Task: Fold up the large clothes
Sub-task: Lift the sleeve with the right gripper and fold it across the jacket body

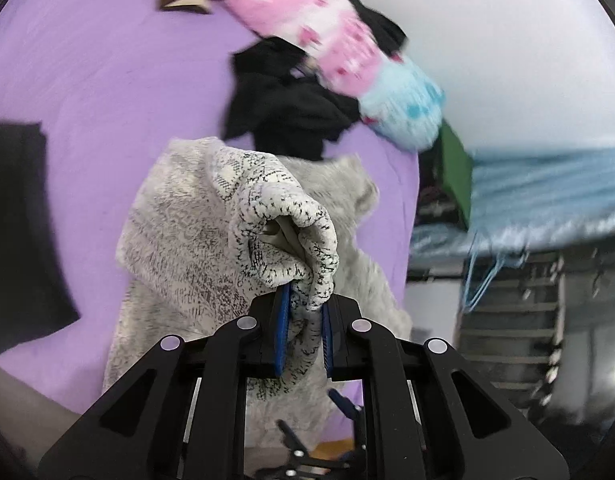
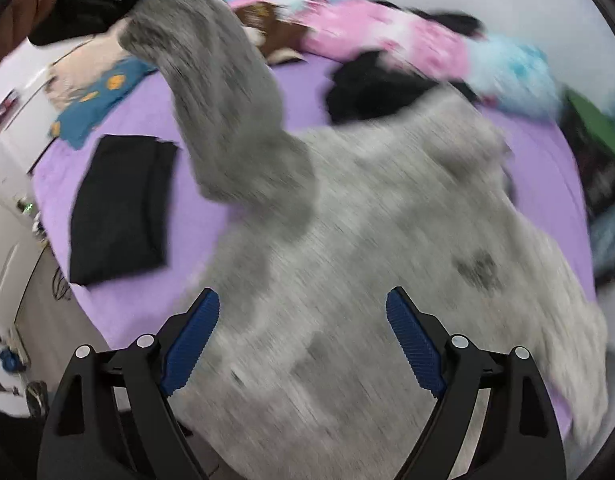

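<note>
On the purple bedsheet (image 2: 147,304) lay a large grey-and-white speckled knit sweater (image 2: 367,240), spread across the middle of the bed with one sleeve lifted up toward the top left of the right wrist view. The left gripper (image 1: 305,324) was clamped on the cuff end of that sleeve, the knit bunched between its blue pads (image 1: 282,320). The right gripper (image 2: 303,344) hung over the sweater's body with its fingers spread wide and nothing between them. No container showed clearly. One flat folded black garment (image 2: 119,208) lay to the left of the sweater, apart from it. One crumpled black garment (image 2: 371,88) lay heaped beyond the sweater, touching one pink patterned blanket (image 2: 387,36) with a pale blue end along the far side of the bed.
</note>
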`<action>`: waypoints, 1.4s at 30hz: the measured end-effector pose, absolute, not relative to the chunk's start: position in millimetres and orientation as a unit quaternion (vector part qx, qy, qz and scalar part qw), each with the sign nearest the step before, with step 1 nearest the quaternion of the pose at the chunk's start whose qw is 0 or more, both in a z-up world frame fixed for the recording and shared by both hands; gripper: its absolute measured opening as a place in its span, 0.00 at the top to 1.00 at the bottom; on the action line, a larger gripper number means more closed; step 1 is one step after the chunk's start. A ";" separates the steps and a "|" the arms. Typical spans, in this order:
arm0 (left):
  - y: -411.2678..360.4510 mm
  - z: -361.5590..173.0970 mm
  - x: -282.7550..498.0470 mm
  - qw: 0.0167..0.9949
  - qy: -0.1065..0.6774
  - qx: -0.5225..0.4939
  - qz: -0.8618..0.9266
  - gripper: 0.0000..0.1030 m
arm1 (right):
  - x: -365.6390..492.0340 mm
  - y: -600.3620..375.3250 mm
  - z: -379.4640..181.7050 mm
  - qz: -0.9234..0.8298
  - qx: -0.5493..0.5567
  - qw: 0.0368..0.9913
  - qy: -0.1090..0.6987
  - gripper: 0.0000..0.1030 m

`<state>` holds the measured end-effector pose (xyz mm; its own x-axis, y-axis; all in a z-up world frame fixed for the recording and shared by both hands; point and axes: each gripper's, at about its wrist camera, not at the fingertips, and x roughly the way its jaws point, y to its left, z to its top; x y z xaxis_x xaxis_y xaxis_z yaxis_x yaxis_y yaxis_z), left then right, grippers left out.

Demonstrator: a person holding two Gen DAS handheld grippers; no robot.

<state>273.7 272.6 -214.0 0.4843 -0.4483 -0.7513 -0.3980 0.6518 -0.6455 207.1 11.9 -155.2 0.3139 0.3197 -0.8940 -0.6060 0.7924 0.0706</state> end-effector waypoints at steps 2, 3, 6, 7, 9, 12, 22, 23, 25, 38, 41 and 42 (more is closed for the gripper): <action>232.5 -211.5 286.7 0.762 0.520 -0.384 -0.027 0.88 | 204.0 -39.6 -162.6 0.254 -0.119 0.802 0.527 0.18; 210.5 -212.0 293.3 0.766 0.527 -0.366 -0.033 0.88 | 202.3 -65.5 -166.5 0.235 -0.107 0.804 0.536 0.18; 129.8 -227.6 319.7 0.761 0.571 -0.307 -0.029 0.88 | 195.2 -126.5 -175.7 0.187 -0.079 0.809 0.551 0.18; 115.6 -233.8 323.0 0.759 0.574 -0.305 -0.031 0.88 | 192.4 -143.0 -179.1 0.174 -0.073 0.811 0.554 0.18; 63.1 -250.1 339.5 0.762 0.585 -0.274 -0.043 0.88 | 187.1 -173.6 -186.6 0.153 -0.061 0.812 0.560 0.18; 5.5 -275.0 357.7 0.764 0.598 -0.239 -0.044 0.88 | 178.1 -212.9 -200.4 0.132 -0.035 0.813 0.566 0.18; -122.3 -423.2 393.0 0.763 0.644 -0.039 0.026 0.87 | 160.6 -271.7 -244.8 0.105 0.045 0.815 0.568 0.18; -125.9 -430.3 394.9 0.764 0.644 -0.031 0.027 0.87 | 158.8 -274.4 -248.4 0.106 0.050 0.815 0.568 0.18; -132.6 -444.5 395.4 0.764 0.645 -0.016 0.036 0.86 | 155.5 -277.5 -253.4 0.108 0.063 0.815 0.565 0.18; -140.1 -446.5 377.6 0.776 0.628 -0.039 -0.045 0.30 | 152.2 -311.4 -268.4 0.076 0.124 0.818 0.556 0.18; -118.7 -439.3 368.3 0.775 0.625 -0.068 -0.070 0.25 | 165.3 -334.1 -257.6 0.065 0.141 0.828 0.538 0.17; -111.4 -436.1 365.4 0.779 0.620 -0.067 -0.068 0.23 | 170.5 -342.4 -252.6 0.061 0.148 0.833 0.530 0.15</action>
